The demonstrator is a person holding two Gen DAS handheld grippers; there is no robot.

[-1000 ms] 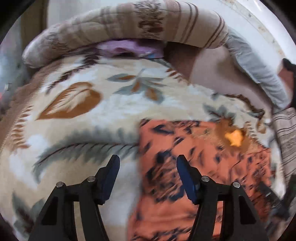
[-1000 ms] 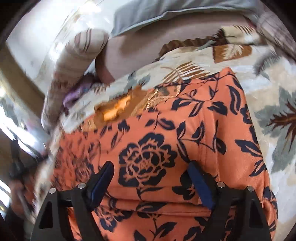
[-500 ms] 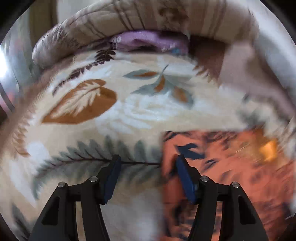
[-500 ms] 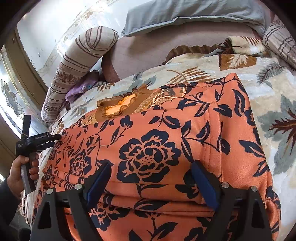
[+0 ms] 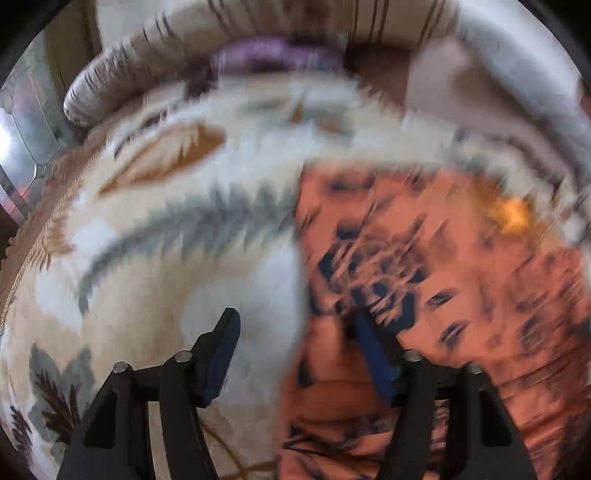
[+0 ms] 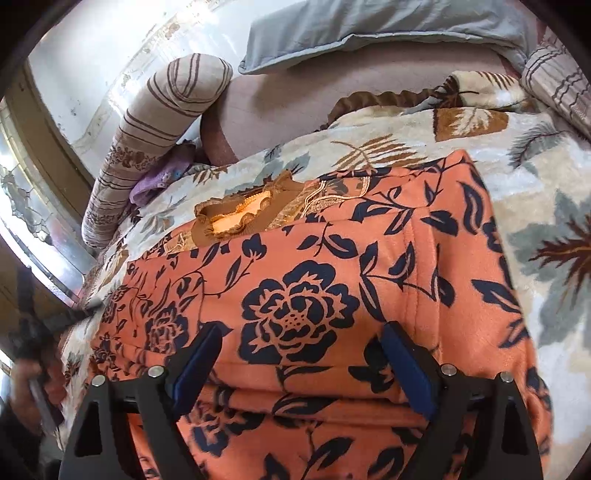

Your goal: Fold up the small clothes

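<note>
The orange dress [image 6: 369,280] lies flat on the leafy blanket [image 6: 535,192], and nothing sits on top of it. To the right of the dress the blanket is bare, so a gripper can pass there. To the left, the blanket [image 5: 147,288] is bare too. At the far side a striped bolster [image 6: 159,122], a purple cloth [image 6: 162,177] and a gray pillow [image 6: 369,26] block the way.

Left hand-held gripper [image 5: 295,347] and right hand-held gripper [image 6: 301,354] gape (fingers spread wide).
</note>
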